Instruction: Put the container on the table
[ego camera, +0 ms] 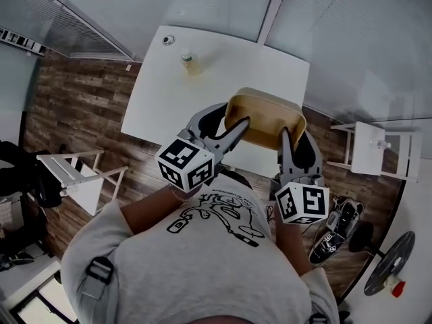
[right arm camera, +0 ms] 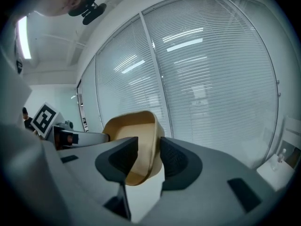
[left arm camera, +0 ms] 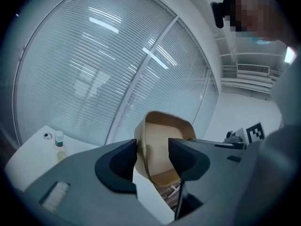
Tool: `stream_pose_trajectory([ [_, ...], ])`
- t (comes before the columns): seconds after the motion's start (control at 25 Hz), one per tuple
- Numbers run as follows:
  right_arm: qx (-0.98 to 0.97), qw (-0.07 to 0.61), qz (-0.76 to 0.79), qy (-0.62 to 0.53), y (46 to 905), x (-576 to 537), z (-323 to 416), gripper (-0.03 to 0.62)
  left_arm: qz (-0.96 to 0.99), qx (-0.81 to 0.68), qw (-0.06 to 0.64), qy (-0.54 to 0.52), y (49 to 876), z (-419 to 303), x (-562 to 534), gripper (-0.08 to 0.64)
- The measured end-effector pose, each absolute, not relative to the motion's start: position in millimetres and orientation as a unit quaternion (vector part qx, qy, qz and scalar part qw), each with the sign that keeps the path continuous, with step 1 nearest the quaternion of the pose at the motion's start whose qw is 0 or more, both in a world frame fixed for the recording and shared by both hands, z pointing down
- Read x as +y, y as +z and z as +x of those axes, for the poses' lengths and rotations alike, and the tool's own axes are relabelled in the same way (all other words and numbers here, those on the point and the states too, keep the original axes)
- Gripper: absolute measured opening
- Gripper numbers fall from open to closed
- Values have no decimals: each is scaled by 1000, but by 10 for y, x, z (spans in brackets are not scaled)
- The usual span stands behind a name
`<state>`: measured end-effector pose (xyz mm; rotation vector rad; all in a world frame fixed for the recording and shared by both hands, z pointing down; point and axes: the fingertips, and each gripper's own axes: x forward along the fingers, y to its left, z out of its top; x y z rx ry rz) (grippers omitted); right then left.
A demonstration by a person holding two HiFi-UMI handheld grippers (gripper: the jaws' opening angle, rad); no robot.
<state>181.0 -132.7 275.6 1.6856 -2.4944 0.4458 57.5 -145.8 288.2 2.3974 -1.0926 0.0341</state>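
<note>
1. Head view: I held the tan container [ego camera: 264, 117] in the air above the near edge of the white table [ego camera: 162, 93], not yet set down.
2. My left gripper [ego camera: 237, 128] pinched its left wall and my right gripper [ego camera: 285, 139] its right wall, apparently to keep it level.
3. A small bottle [ego camera: 188, 62] stood well apart, farther back.

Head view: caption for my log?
Left gripper and right gripper hold a container by its rim over the near edge of the white table.
</note>
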Motion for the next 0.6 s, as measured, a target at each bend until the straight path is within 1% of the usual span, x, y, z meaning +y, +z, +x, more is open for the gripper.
stream_pose_trajectory([
  [0.2,-817,49,554,153,2808,-1420,1817,129,881,-401,252,21,2945,587,-1569,207],
  [0.6,-817,51,553,157,2788,-1581,1495,129,880,-402,252,23,2944,276,-1784,207],
])
